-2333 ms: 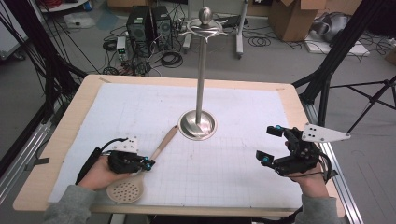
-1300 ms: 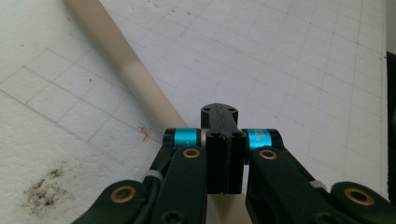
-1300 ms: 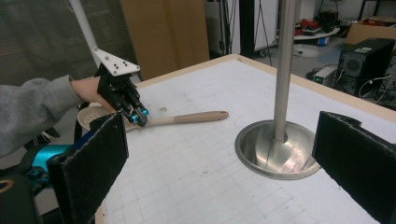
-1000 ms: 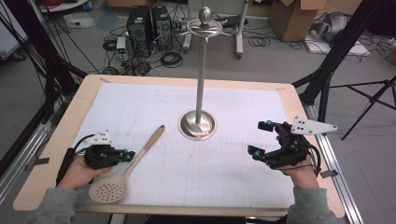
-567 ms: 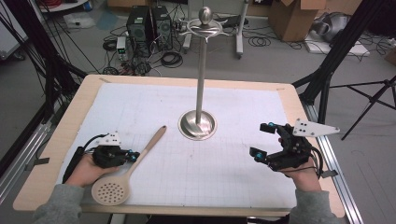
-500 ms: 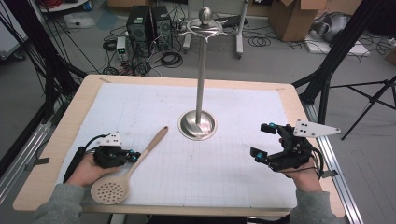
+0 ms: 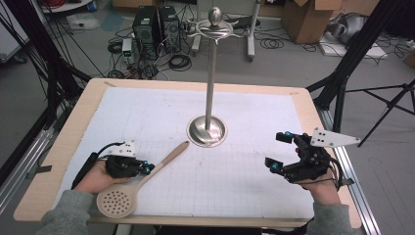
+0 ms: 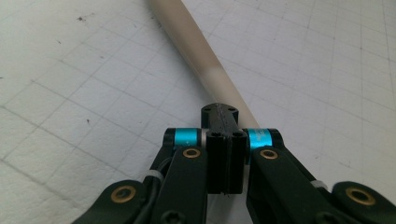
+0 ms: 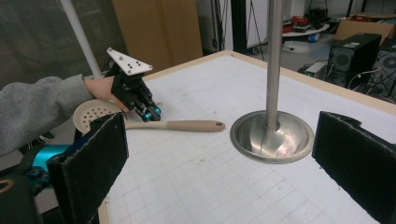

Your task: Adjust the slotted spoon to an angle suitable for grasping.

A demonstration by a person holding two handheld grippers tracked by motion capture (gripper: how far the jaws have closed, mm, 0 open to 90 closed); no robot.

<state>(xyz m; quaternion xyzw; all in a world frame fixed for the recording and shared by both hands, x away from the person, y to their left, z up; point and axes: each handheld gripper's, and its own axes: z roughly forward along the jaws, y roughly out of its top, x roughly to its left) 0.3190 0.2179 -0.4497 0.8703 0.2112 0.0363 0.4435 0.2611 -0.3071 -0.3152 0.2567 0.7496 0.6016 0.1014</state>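
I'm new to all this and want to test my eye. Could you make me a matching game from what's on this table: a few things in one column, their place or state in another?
Things:
1. slotted spoon
2. metal stand
3. left gripper
4. right gripper

States:
A. jaws wide apart, nothing between them
B. upright in the middle of the table
C. lying flat, bowl near the table's front edge
D. jaws shut at the spoon's handle

Pairs: 1-C, 2-B, 3-D, 4-A

Grey sleeves; black claws, cyan bands, brass screws; grey three-cornered plate; black cable.
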